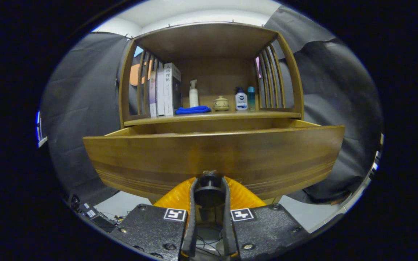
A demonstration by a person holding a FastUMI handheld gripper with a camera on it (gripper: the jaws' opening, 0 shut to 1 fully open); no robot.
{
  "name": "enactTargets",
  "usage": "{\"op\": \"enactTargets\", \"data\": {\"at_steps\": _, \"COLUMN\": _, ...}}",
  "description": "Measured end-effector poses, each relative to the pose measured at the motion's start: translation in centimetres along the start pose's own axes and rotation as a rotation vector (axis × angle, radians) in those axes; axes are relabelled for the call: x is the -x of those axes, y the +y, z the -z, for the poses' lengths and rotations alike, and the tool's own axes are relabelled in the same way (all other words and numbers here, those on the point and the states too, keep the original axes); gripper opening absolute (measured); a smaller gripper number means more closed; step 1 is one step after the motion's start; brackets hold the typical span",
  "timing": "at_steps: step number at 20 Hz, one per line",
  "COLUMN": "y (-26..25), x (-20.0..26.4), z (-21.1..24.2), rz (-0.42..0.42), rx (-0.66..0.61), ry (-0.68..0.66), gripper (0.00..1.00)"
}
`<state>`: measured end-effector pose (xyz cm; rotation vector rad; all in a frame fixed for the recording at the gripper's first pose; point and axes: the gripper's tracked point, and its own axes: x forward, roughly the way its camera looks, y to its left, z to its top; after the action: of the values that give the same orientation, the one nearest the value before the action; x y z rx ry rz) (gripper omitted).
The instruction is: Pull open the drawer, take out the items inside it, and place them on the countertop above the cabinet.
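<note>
Clamped on the round dark knob (209,186), my tongs (209,181) have a finger pressing it from either side, right against the drawer front. From there I go by size. Biggest is the wooden cabinet (296,83), with slatted sides and an open shelf under its top. Next is the drawer (212,156), pulled out toward me so its wide front stands just beyond my fingers and its side walls run back under the shelf; I cannot see what lies inside it from this low angle. On the countertop (267,115) above the drawer, a few books (165,90) stand upright by the left slats. A folded blue cloth (193,109) lies just beside them, with a white pump bottle (193,94) standing behind it. Further right sit a small lidded pot (221,103), a white bottle with a blue cap (241,99) and a slim teal bottle (251,98), these two close together near the right slats.
</note>
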<state>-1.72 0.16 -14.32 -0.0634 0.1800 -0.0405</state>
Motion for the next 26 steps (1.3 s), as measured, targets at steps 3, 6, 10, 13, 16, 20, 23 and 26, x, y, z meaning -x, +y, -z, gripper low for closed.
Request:
{"op": "enactTargets", "data": {"at_steps": 3, "y": 0.0, "x": 0.8, "z": 0.3, "rz": 0.000, "rx": 0.001, "ry": -0.001, "gripper": 0.32}}
{"op": "enactTargets", "data": {"at_steps": 6, "y": 0.0, "x": 1.1, "z": 0.3, "rz": 0.002, "rx": 0.008, "ry": -0.008, "gripper": 0.32}}
{"op": "enactTargets", "data": {"at_steps": 10, "y": 0.2, "x": 1.4, "z": 0.2, "rz": -0.002, "rx": 0.013, "ry": -0.022, "gripper": 0.32}}
{"op": "enactTargets", "data": {"at_steps": 13, "y": -0.2, "x": 1.2, "z": 0.1, "rz": -0.002, "rx": 0.022, "ry": -0.030, "gripper": 0.53}}
{"op": "enactTargets", "data": {"at_steps": 16, "y": -0.2, "x": 2.0, "z": -1.7, "rz": 0.008, "rx": 0.042, "ry": -0.094, "gripper": 0.74}}
{"op": "enactTargets", "data": {"at_steps": 20, "y": -0.4, "x": 4.3, "z": -5.1, "rz": 0.031, "rx": 0.068, "ry": -0.189, "gripper": 0.83}}
{"op": "enactTargets", "data": {"at_steps": 23, "y": -0.7, "x": 5.8, "z": -9.5, "rz": 0.026, "rx": 0.037, "ry": -0.270, "gripper": 0.84}}
{"op": "enactTargets", "data": {"at_steps": 26, "y": -0.7, "x": 5.6, "z": -13.4, "rz": 0.010, "rx": 0.050, "ry": -0.284, "gripper": 0.84}}
